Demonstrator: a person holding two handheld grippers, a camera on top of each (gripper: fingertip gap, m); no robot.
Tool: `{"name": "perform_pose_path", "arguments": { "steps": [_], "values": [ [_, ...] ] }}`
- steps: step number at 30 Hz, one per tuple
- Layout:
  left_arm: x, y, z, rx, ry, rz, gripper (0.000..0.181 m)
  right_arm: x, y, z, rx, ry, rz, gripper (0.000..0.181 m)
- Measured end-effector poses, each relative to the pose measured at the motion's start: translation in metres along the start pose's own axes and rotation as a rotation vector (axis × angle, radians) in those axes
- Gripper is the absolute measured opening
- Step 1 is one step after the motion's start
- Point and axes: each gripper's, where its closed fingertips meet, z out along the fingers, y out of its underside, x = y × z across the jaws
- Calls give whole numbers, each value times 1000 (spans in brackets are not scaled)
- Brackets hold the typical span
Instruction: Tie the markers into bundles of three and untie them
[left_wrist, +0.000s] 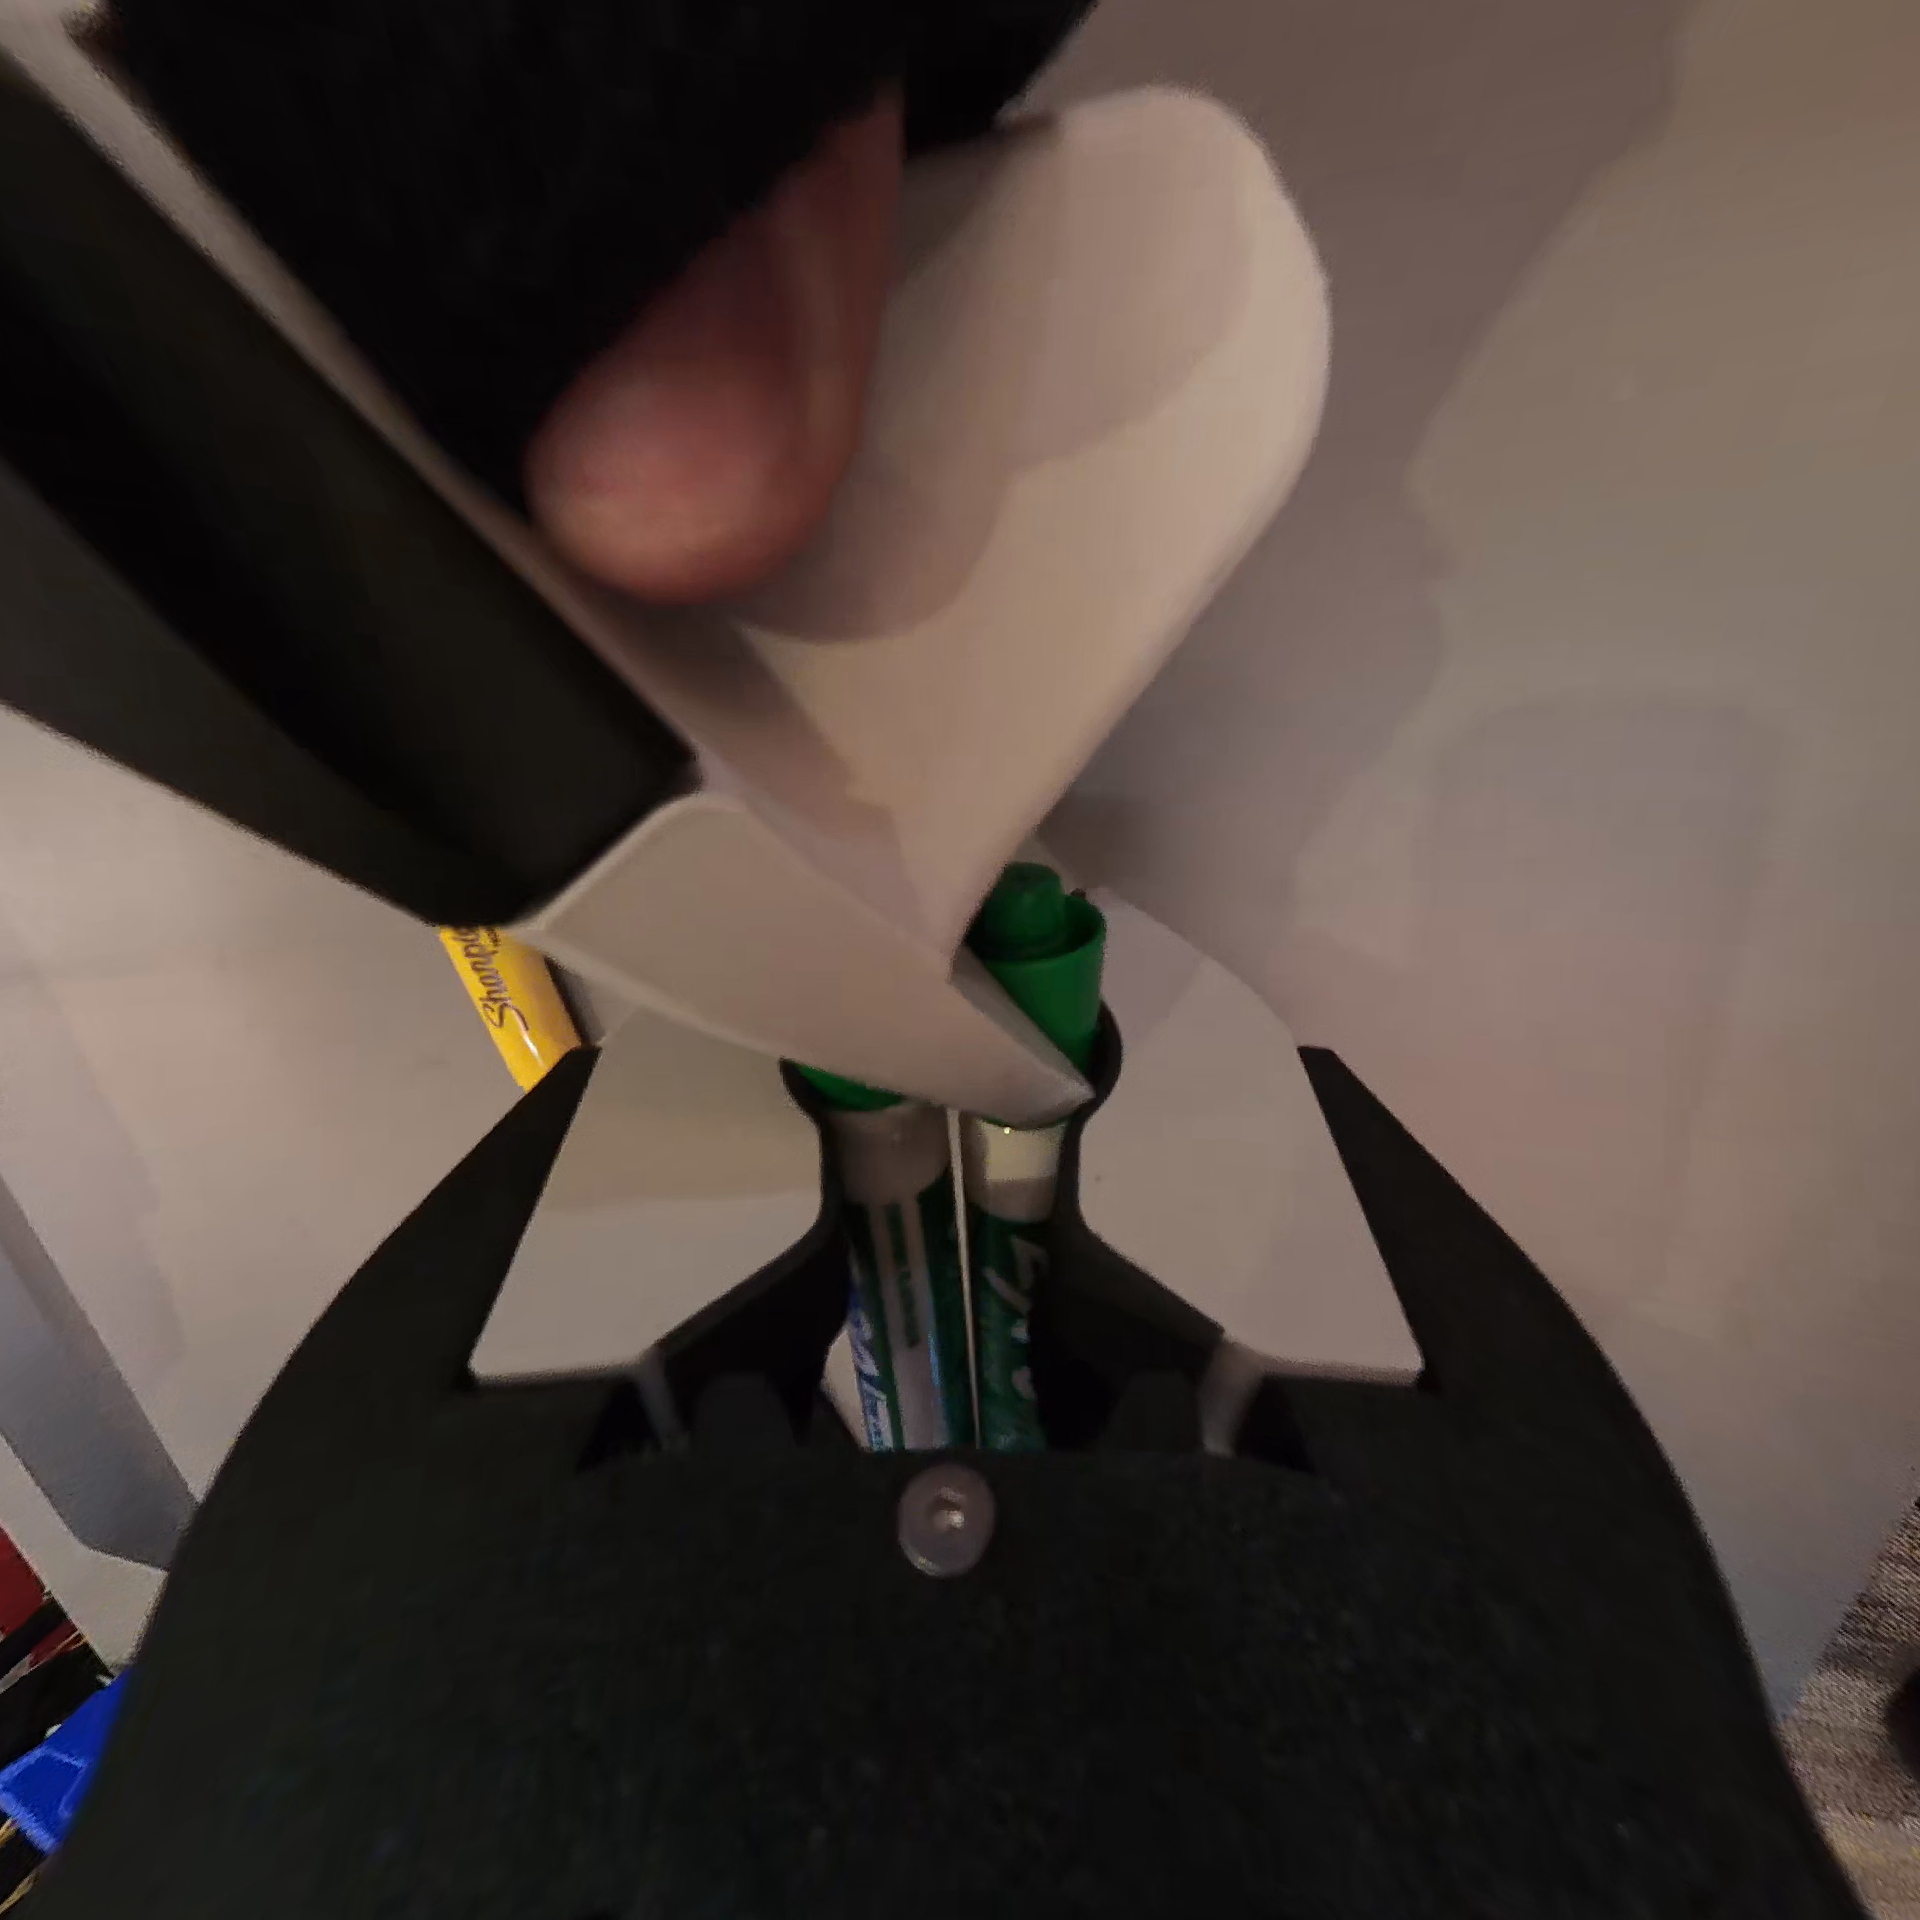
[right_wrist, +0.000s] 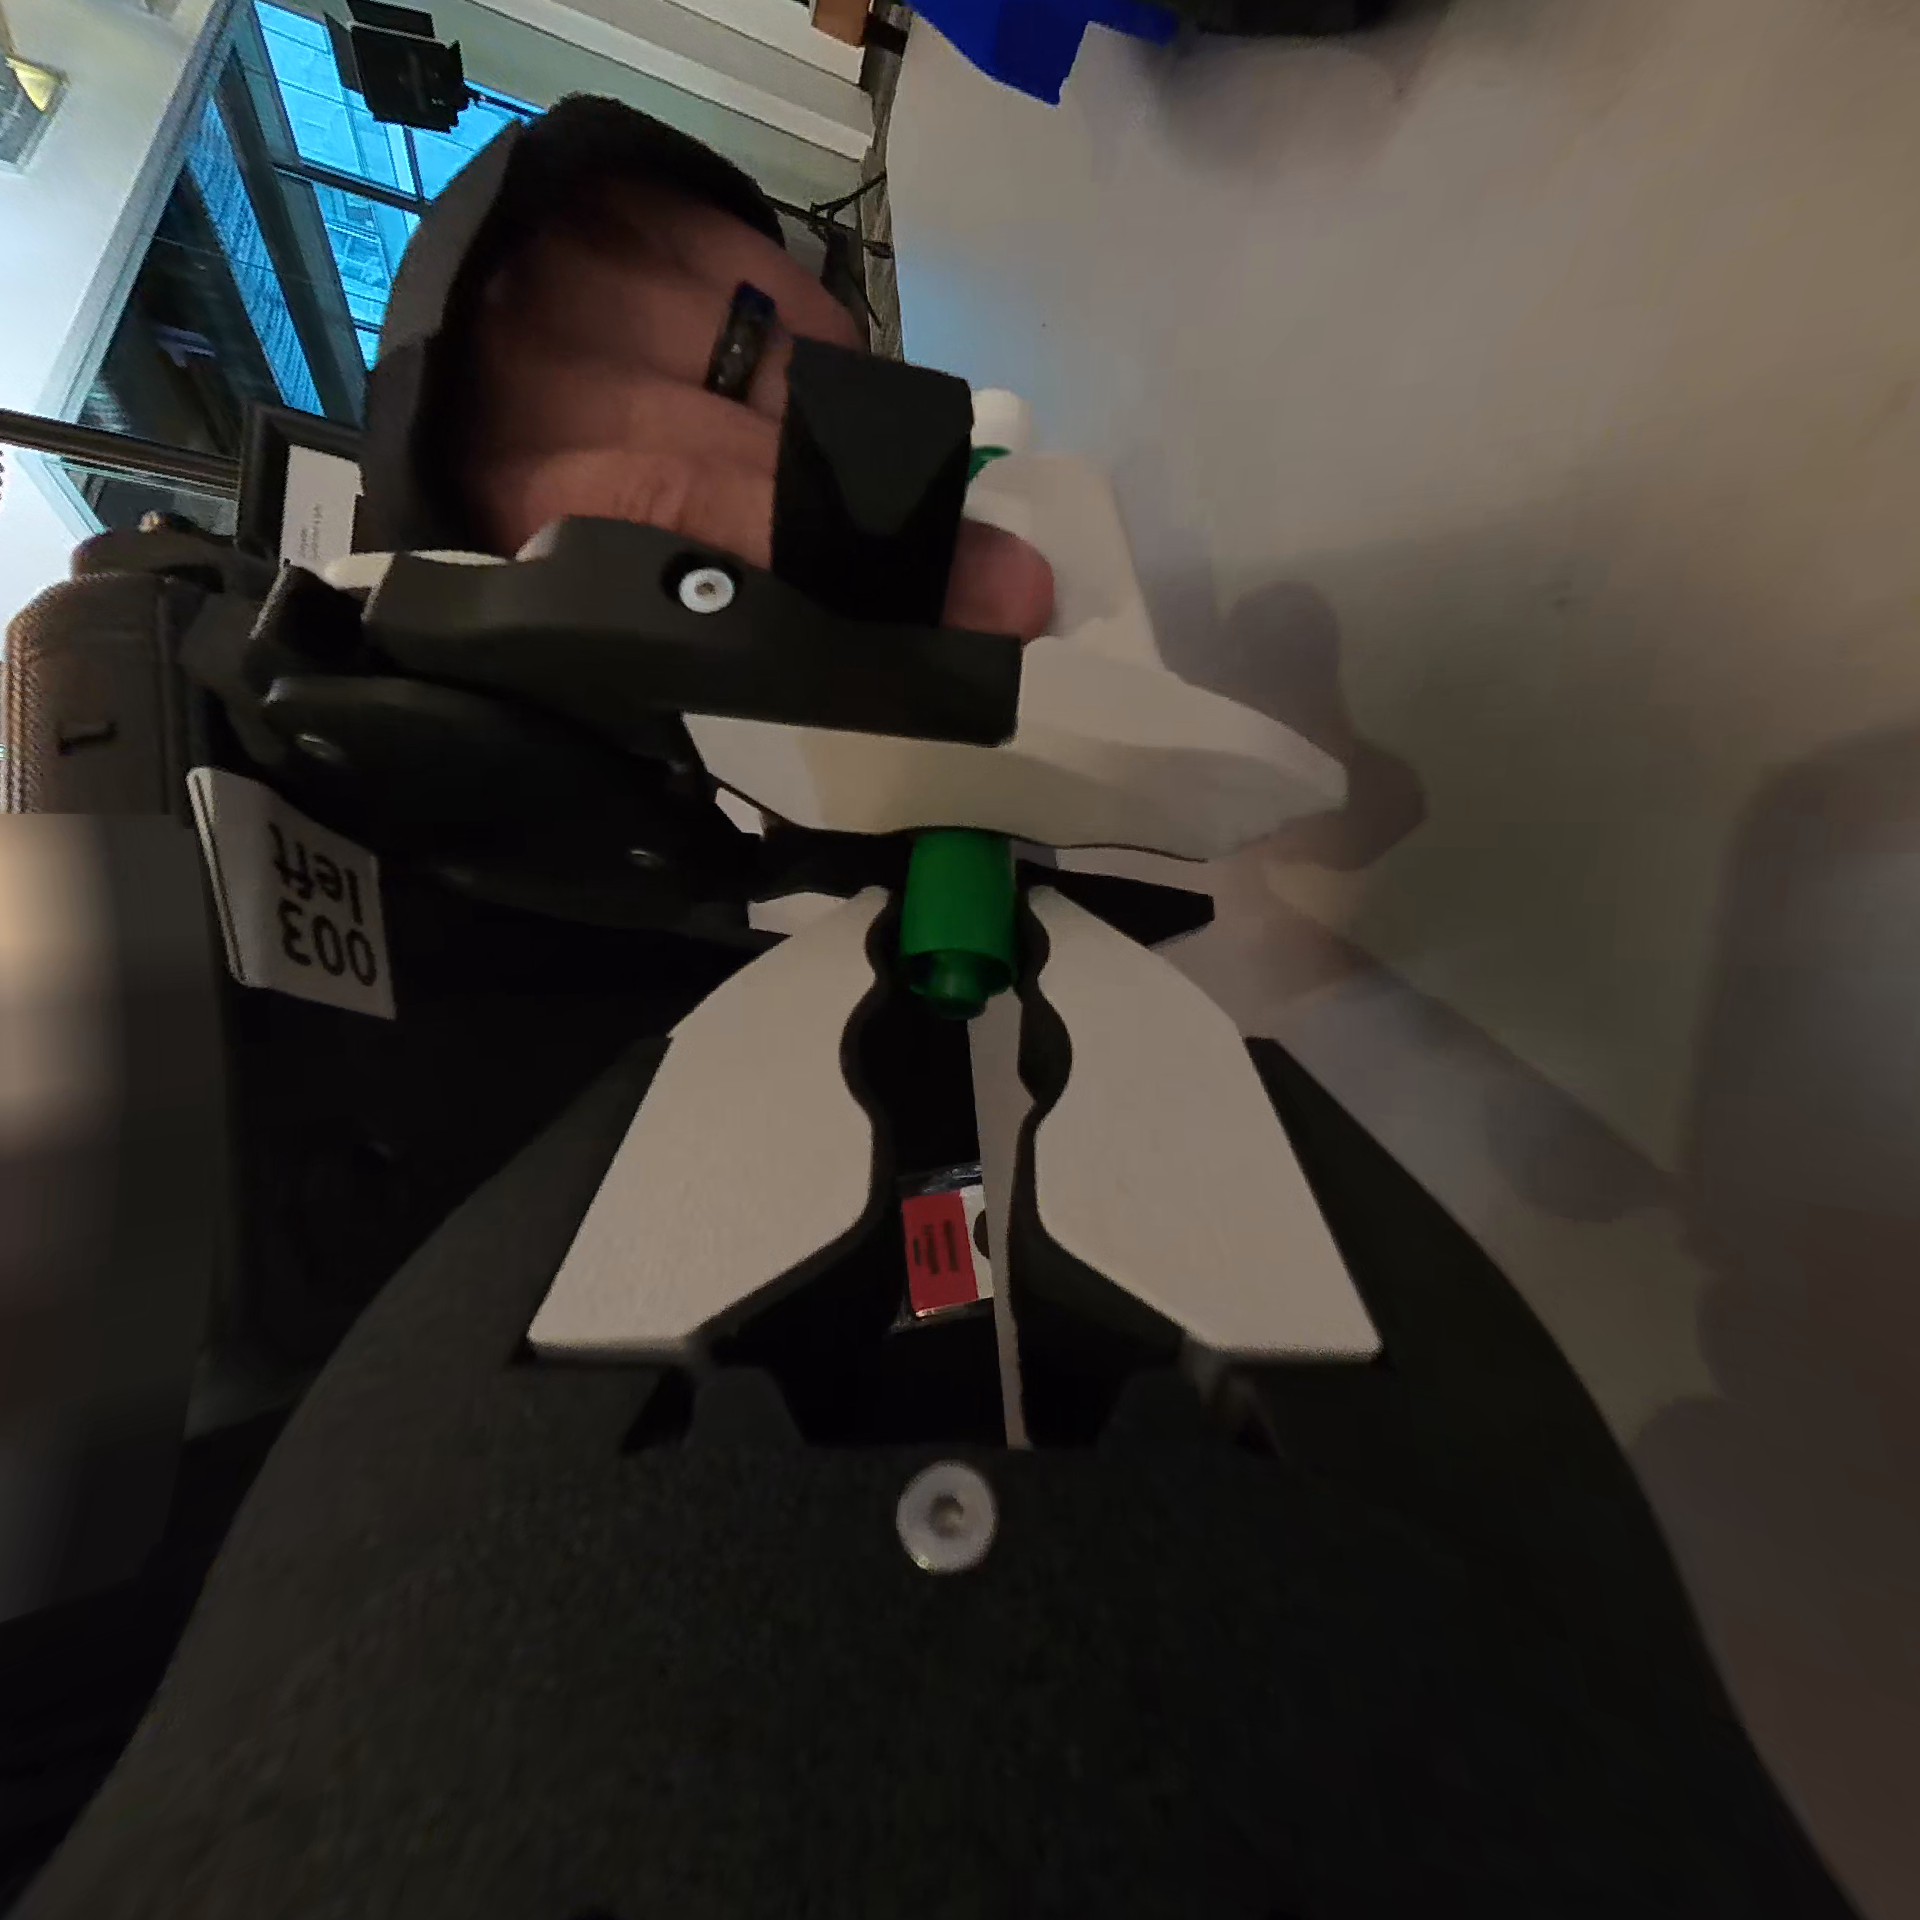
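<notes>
In the left wrist view my left gripper (left_wrist: 951, 1153) is shut on two green markers (left_wrist: 914, 1299) that stand side by side between its black fingers. A thin white string (left_wrist: 961, 1247) runs down between them. My right gripper (right_wrist: 956, 920) comes in from the upper left in that view (left_wrist: 1039, 1081). Its white fingers (right_wrist: 758, 1143) close on the green cap (right_wrist: 951, 935) of one marker, and the white string (right_wrist: 997, 1247) runs back through the gap. A yellow marker (left_wrist: 509, 997) lies behind it, mostly hidden.
The white tabletop (left_wrist: 1558, 727) lies under both grippers. A person's hand (right_wrist: 623, 416) holds the left gripper's body (right_wrist: 675, 644). A blue bin (left_wrist: 52, 1766) sits at the lower left edge. A red-labelled object (right_wrist: 940, 1247) shows between the right gripper's fingers. Spacing between my two grippers at the tips: around 5 cm.
</notes>
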Motion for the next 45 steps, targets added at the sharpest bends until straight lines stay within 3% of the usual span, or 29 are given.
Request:
{"name": "perform_pose_path", "arguments": {
  "steps": [18,24,30,35,39,42,45],
  "values": [
    [3,6,1,6,76,-25,38,7,7,-6,-5,13,14,28],
    [-3,24,-5,-13,131,-73,38,10,11,-18,39,65,-55,33],
    [-4,36,-4,-50,203,-103,39,6,-16,-19,276,236,-285,32],
    [-4,33,-2,-69,198,-103,39,9,-33,-17,482,212,-209,29],
    [-2,29,1,-90,192,-83,38,8,-36,-10,503,121,-153,32],
    [-2,25,1,-100,183,-71,38,8,-37,-8,509,106,-131,20],
    [-1,23,1,-91,192,-76,38,8,-35,-9,519,83,-95,19]
  ]
}}
